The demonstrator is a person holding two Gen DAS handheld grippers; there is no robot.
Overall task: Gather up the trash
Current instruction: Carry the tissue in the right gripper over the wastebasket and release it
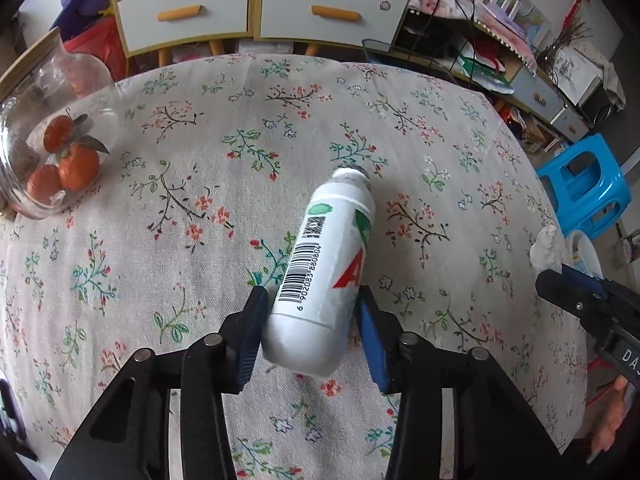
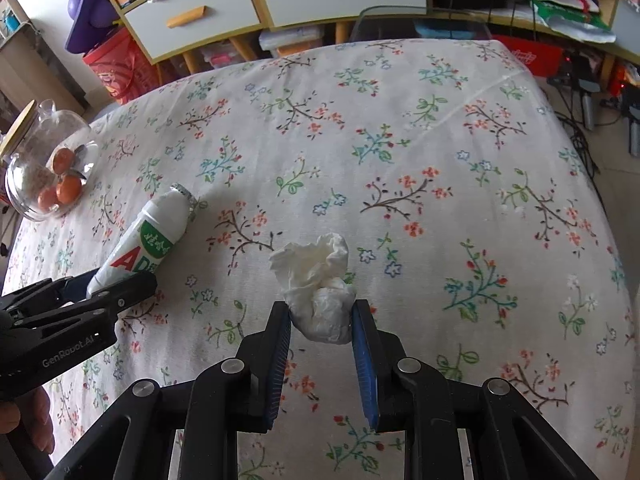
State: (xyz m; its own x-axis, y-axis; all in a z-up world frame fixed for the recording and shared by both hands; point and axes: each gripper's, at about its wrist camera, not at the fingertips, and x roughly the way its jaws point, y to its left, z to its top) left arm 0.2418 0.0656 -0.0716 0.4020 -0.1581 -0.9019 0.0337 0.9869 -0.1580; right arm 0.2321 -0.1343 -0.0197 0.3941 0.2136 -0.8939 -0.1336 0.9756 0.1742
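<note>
A glass jar (image 1: 48, 148) holds oranges (image 1: 68, 164). The left gripper (image 1: 312, 320) clamps a white bottle (image 1: 320, 272) – red "AD", barcode. The right gripper (image 2: 322, 320) pinches crumpled tissue (image 2: 316, 284).

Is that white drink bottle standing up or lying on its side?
Lying on its side. The white bottle stretches along the flowered tablecloth, foil-topped neck pointing away, its base between the left gripper pads.
</note>
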